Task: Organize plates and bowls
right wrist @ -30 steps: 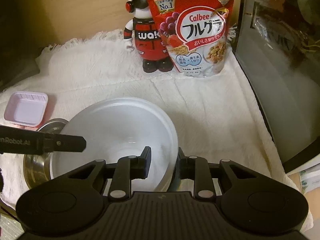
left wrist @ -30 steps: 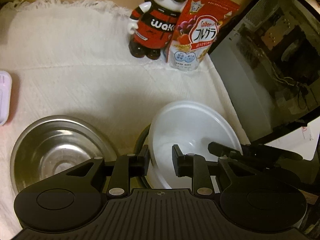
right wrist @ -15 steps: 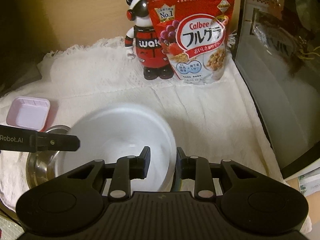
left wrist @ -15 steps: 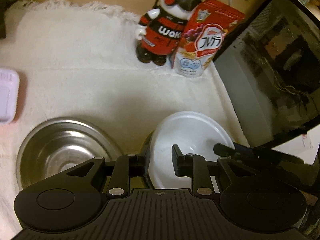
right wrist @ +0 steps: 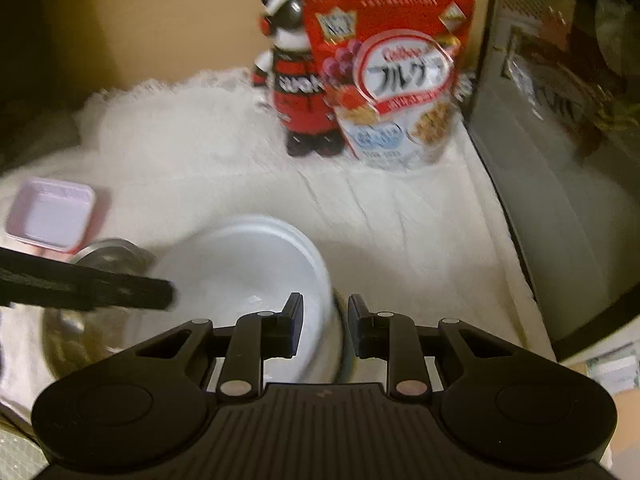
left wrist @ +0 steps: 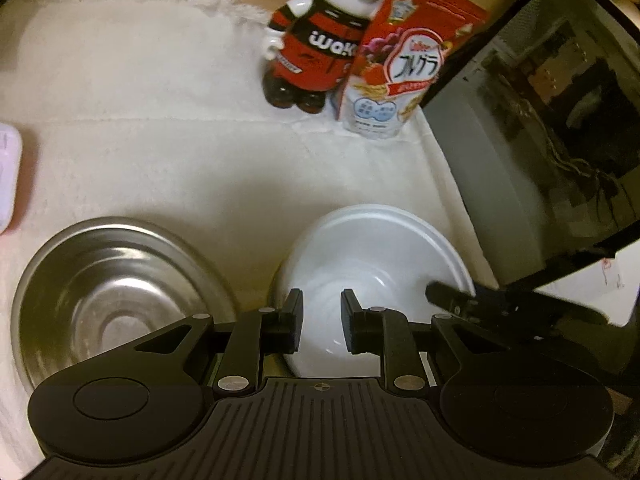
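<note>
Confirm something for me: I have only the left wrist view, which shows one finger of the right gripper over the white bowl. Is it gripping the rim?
Observer: Yes. The right gripper is shut on the white bowl at its near rim, one finger inside and one outside.
Operator: The pink dish is cut off at my left edge. Is anything in it?
Observer: No. The pink dish is square and empty.

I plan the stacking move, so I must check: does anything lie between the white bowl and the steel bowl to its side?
Nothing visible does. Only a strip of bare white cloth separates the white bowl from the steel bowl. The pink tray lies beyond the steel bowl.
</note>
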Tool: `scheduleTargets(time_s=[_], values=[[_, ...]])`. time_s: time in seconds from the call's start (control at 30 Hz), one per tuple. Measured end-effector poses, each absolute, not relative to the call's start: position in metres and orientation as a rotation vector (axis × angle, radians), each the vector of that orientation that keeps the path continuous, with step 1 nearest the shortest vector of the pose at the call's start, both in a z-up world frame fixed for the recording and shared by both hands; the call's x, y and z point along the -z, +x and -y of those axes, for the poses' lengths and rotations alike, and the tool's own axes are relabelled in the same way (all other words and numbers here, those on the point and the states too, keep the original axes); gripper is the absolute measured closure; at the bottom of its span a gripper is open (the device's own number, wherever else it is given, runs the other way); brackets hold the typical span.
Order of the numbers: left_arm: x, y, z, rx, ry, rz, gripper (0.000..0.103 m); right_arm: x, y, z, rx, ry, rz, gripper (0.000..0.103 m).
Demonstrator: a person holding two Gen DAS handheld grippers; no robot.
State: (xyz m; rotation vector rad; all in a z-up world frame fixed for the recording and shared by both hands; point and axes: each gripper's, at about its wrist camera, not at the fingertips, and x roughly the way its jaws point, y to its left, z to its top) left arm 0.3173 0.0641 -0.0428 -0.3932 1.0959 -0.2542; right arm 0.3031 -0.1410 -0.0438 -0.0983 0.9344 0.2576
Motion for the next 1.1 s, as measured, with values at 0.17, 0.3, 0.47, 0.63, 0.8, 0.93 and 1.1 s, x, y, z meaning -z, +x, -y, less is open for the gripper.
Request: scheduleTargets(time_s=[0.17,0.3,0.47,0.63,0.8,0.93,1.1], values=[[0.038,0.314,-0.064,0.276,-0.397,-1.085,0.084,0.055,0.302,0.149,-0.24,-0.078,-0.97,0.079],[0.037,0.311,-0.062,0.276,-0.371,-1.084,0.084,0.054,0.295,0.147,-0.238,-0.08,-0.967,0.079],[0.031,0.301,-0.075,0.307,-0.394,-1.054,0.083,0.045,0.283,0.147,-0.203,-0.079,-0.93,0.078],[0.009,0.269,-0.124,0.304,-0.419,-0.916,0.083,0.003,0.251,0.141,-0.208,-0.088,-0.76,0.065],[0.019,0.246,-0.176,0.141,-0.28,-0.926,0.083,-0.008,0.233,0.121,-0.312,0.053,-0.737,0.057],[0.042,0.244,-0.206,0.067,-0.289,-1.003,0.082,0.002,0.221,0.091,-0.401,0.131,-0.795,0.057],[0.074,0.245,-0.224,0.017,-0.353,-1.065,0.082,0.036,0.205,0.042,-0.494,0.116,-0.932,0.057]])
